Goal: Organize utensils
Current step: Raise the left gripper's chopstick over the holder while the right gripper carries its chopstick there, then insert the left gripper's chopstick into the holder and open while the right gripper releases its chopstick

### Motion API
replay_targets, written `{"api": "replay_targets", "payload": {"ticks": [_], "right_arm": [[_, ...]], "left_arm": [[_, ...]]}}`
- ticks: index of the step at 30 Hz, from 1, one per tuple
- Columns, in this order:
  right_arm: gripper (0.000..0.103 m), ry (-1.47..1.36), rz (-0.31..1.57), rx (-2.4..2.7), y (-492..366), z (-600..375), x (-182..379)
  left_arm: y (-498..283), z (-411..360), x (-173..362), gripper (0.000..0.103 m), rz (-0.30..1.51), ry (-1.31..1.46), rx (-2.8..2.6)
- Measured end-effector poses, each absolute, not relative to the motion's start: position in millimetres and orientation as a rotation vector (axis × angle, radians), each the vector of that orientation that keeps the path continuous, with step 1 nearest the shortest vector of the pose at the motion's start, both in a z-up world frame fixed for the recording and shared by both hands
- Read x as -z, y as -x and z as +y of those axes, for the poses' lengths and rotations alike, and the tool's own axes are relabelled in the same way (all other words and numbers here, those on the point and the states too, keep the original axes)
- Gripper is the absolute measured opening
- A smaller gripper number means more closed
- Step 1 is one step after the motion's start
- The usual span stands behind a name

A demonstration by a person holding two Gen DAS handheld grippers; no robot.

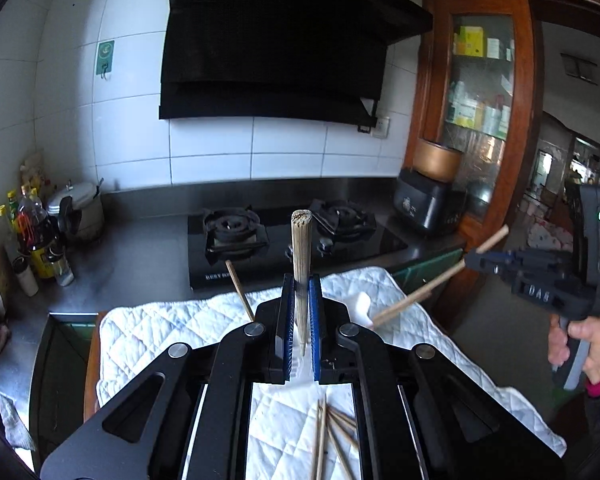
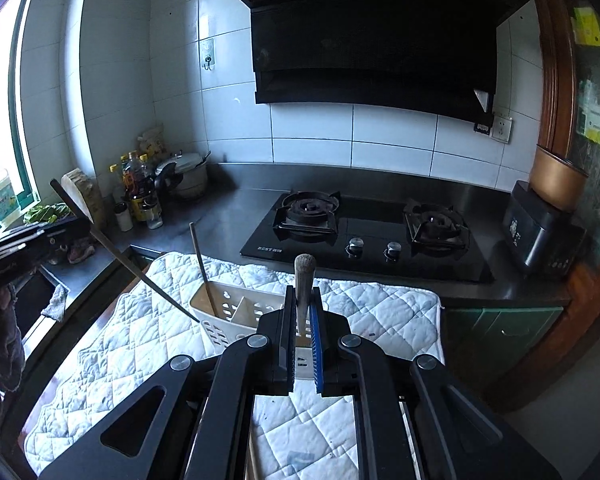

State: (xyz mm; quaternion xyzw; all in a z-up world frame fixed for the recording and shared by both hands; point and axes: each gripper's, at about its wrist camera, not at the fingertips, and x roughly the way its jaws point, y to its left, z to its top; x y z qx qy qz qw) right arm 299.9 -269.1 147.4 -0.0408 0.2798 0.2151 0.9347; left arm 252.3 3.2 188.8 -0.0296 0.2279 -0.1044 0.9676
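- Left hand-held gripper (image 1: 300, 320): jaws closed on a single chopstick (image 1: 301, 264), held upright with the thick end up and the thin tip pointing down past the pads.
- Right hand-held gripper (image 2: 301, 320): jaws closed on a second chopstick (image 2: 303, 280). In its own view the stick stands upright. In the left wrist view the same stick slants, its lower tip at the white rim of the utensil holder (image 2: 236, 312).
- Loose chopsticks (image 1: 332, 440): a small bundle lies flat on the quilted white cloth (image 1: 148, 332), directly below the left hand-held gripper.
- Utensil holder: a white perforated caddy with dividers. It stands on the cloth just ahead of and below the right hand-held gripper. One chopstick (image 2: 202, 264) already leans in its left compartment.
- Governing relation: the holder opening faces up and both held sticks point tip-down. The right stick is judged nearer to the opening, so insertion calls for a straight descent along the stick's long axis.
- Beyond the cloth: the gas hob (image 2: 364, 236) on the steel worktop (image 2: 220, 216).
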Motion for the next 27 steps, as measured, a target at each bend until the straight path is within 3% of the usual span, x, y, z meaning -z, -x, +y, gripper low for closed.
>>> {"api": "replay_targets", "payload": {"ticks": [21, 26, 27], "right_arm": [[0.008, 0.128, 0.686, -0.436, -341.1, -248.2, -84.7], [0.023, 0.107, 0.657, -0.436, -332.6, -253.5, -89.7], [0.029, 0.109, 0.646, -0.432, -329.2, -255.1, -91.8]], "left_arm": [[-330.7, 23.1, -101.7, 0.008, 0.651, 0.116, 0.13], [-325.2, 22.6, -103.9, 0.01, 0.648, 0.124, 0.134], [-322.3, 22.6, -105.7, 0.017, 0.645, 0.126, 0.134]]}}
